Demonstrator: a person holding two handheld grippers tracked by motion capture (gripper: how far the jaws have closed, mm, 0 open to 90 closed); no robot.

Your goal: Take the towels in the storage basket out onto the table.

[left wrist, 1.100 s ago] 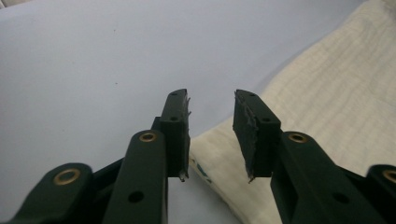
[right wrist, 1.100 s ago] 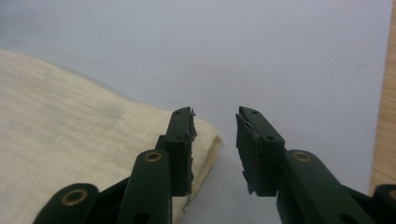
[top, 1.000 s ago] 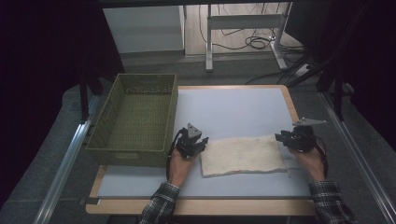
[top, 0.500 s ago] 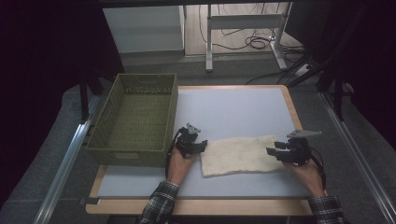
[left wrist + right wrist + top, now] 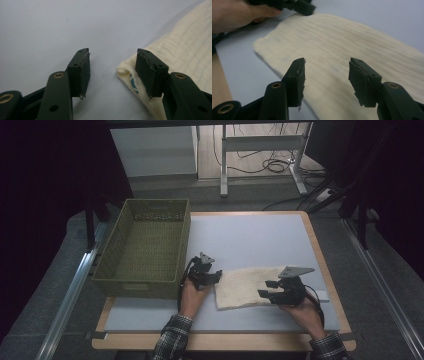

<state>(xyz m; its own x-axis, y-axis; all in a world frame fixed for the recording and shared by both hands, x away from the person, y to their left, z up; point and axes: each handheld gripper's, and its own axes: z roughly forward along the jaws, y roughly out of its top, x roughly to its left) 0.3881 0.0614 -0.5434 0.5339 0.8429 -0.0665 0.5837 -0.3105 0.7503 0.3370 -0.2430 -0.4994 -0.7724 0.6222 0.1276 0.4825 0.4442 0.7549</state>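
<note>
Olive-green wicker basket [image 5: 145,250] sits at the far left of the table [image 5: 250,237], empty, on the pale blue mat.

Just right of it we have the left gripper [image 5: 212,276] down at the left edge of the cream cloth [image 5: 250,287]. In the left gripper view its jaws stand apart with bare mat between them; the cloth's folded corner [image 5: 127,72] lies against the inner side of one jaw, and nothing is pinched. Jaws have just been opening, nothing held between them.

Cloth lies flat and folded near the front-middle of the table, rectangular, with a ribbed quilted texture. We see a bit of teal print at the folded corner in the left gripper view.

Further right, the right gripper [image 5: 272,292] hovers over the cloth's right end, jaws pointing left toward the other hand. In the right gripper view [image 5: 325,75] the jaws are spread with cloth beneath them, pads not pressing on it. These jaws have also just been opening; nothing clamped.

Left hand [image 5: 239,13] shows at the far end of the cloth in that same view.
</note>
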